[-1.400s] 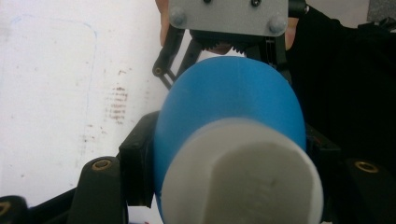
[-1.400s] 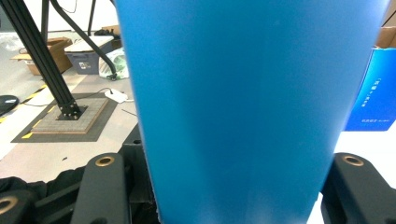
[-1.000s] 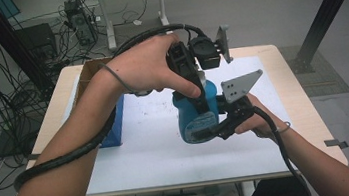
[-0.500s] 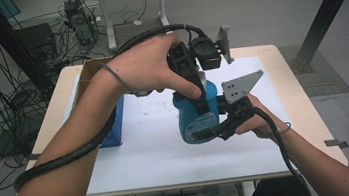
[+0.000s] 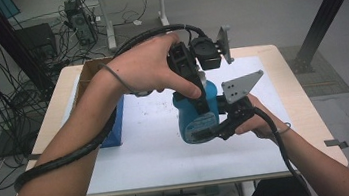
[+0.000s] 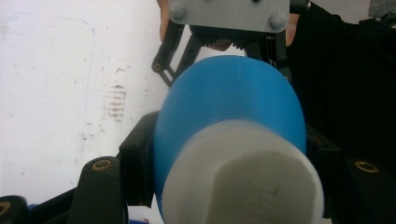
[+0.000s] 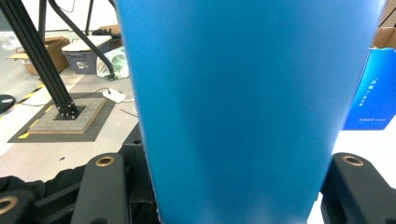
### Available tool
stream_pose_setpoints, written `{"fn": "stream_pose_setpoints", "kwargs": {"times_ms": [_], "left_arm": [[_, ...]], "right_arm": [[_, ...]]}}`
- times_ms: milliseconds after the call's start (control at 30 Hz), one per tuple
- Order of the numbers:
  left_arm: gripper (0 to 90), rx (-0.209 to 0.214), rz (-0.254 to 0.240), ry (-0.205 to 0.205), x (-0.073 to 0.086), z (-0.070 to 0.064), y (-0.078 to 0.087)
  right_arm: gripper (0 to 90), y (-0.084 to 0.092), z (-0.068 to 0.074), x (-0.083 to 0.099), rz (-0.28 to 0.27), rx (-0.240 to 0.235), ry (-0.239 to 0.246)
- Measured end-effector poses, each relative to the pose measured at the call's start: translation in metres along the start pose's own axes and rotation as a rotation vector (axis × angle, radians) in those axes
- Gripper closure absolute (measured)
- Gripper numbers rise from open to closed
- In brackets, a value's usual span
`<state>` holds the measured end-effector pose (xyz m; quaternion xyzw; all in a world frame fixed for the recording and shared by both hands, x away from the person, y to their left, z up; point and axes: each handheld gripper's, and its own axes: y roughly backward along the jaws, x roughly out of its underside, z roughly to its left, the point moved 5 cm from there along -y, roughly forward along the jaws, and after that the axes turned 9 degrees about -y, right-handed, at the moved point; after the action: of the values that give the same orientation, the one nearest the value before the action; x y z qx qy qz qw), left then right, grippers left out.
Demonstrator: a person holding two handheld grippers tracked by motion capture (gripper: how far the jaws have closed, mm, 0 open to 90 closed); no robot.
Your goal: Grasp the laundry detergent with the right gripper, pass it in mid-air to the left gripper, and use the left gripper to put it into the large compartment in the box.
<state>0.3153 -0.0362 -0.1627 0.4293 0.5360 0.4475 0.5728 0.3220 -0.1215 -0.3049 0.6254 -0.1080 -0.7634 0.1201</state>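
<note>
Bottle (image 5: 196, 120) | blue, white cap (image 6: 243, 182) | label print unreadable | box (image 7: 371, 93) lettering illegible

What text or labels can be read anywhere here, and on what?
Round blue plastic bottle with a white cap: a pale label with print on its side in the high view, too blurred to read.
Flat blue cardboard box: white characters and a line of small print in the right gripper view, too small to read.
White table sheet: smudges and a faint outline, no text.
Nothing legible.
</note>
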Motion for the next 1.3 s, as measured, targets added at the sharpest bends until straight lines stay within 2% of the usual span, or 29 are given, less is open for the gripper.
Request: {"fn": "stream_pose_setpoints", "kwargs": {"times_ms": [1300], "left_arm": [[37.1,0.005,0.006,-0.004,0.0029,0.0022,-0.0012]], "right_arm": [[40.4,-0.0022,-0.0021,0.0007,0.002,-0.001,-0.004]]}}
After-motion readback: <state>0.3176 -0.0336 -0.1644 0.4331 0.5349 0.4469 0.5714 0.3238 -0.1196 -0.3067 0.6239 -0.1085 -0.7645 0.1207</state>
